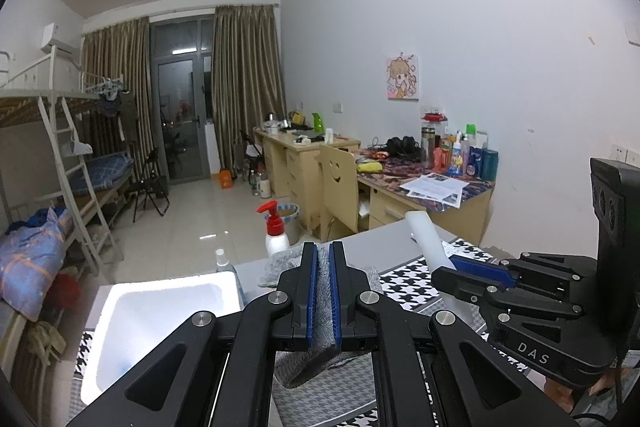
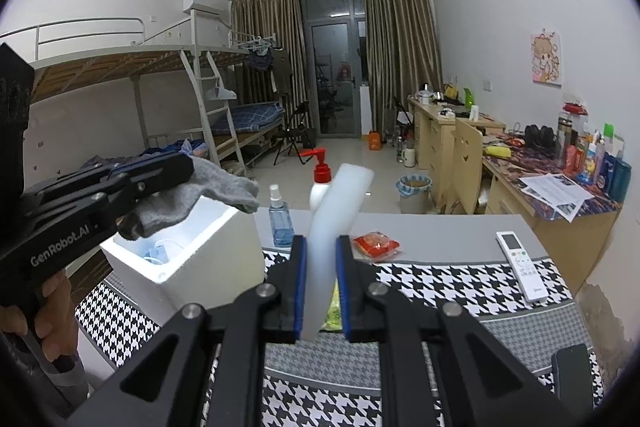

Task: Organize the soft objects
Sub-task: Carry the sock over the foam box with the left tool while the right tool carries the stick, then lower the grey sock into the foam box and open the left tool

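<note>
My left gripper [image 1: 324,255] is shut on a grey knitted sock [image 1: 320,311]; in the right wrist view the left gripper [image 2: 188,163] holds the sock [image 2: 208,193] in the air above the white foam box [image 2: 188,259]. My right gripper [image 2: 321,247] is shut on a white foam strip [image 2: 332,227] that sticks up and forward above the table. In the left wrist view the right gripper [image 1: 444,269] shows at the right with the strip [image 1: 426,239]. The white foam box [image 1: 160,323] stands open at the lower left.
A houndstooth cloth [image 2: 440,291] covers the grey table. On it are a red-pump bottle [image 2: 320,183], a blue spray bottle [image 2: 280,219], a red snack packet [image 2: 376,245], a white remote [image 2: 520,265] and a dark phone [image 2: 572,371]. Desks stand right, bunk beds left.
</note>
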Available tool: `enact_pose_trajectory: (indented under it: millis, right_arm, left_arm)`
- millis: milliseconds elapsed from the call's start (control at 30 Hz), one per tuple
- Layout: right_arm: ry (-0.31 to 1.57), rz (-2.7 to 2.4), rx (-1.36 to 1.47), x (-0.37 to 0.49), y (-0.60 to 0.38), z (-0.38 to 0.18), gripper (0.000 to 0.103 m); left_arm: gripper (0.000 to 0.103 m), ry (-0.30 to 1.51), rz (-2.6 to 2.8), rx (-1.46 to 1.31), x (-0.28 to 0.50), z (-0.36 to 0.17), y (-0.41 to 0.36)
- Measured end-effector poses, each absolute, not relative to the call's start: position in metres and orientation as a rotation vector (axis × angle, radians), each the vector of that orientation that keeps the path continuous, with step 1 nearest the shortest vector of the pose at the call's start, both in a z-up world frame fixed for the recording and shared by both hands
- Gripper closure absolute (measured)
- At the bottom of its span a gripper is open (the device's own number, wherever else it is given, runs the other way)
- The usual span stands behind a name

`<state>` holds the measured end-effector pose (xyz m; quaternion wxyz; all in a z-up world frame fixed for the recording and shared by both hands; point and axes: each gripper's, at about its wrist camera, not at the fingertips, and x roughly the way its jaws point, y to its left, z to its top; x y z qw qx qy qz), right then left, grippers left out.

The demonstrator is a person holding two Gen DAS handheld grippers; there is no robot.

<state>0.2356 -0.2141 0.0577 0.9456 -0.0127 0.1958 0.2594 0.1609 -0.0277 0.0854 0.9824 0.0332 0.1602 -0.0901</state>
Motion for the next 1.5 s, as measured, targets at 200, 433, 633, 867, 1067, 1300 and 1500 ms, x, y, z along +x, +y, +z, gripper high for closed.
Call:
enact_pose_trajectory:
  millis: [200, 433, 633, 867, 1067, 1300, 1500]
  right_arm:
    - [0.393, 0.547, -0.035, 0.237, -0.207, 0.062, 0.085]
    - [0.371, 0.594, -0.045, 0.233, -0.196, 0.069, 0.085]
    - [0.366, 0.641, -0.041, 0.234, -0.185, 0.071, 0.085]
    - [0.366, 0.684, -0.038, 0.235, -0.176, 0.073, 0.085]
    - [0.36, 0.715, -0.041, 0.233, -0.166, 0.074, 0.085]
    - [0.366, 0.735, -0.046, 0.233, -0.156, 0.073, 0.085]
    - [0.371, 0.749, -0.059, 0.233, -0.145, 0.072, 0.085]
  left_arm:
    - [0.097, 0.306, -0.154, 0.062, 0.158, 0.091, -0.02]
    - [0.097, 0.289, -0.113, 0.06, 0.154, 0.096, -0.01]
    - [0.097, 0.281, -0.069, 0.048, 0.152, 0.097, 0.001]
    - [0.097, 0.275, -0.012, 0.042, 0.149, 0.097, 0.014]
    - [0.097, 0.284, 0.037, 0.032, 0.149, 0.094, 0.026]
    - [0.097, 0.284, 0.063, 0.031, 0.148, 0.093, 0.035]
    - [0.097, 0.291, 0.084, 0.021, 0.149, 0.09, 0.045]
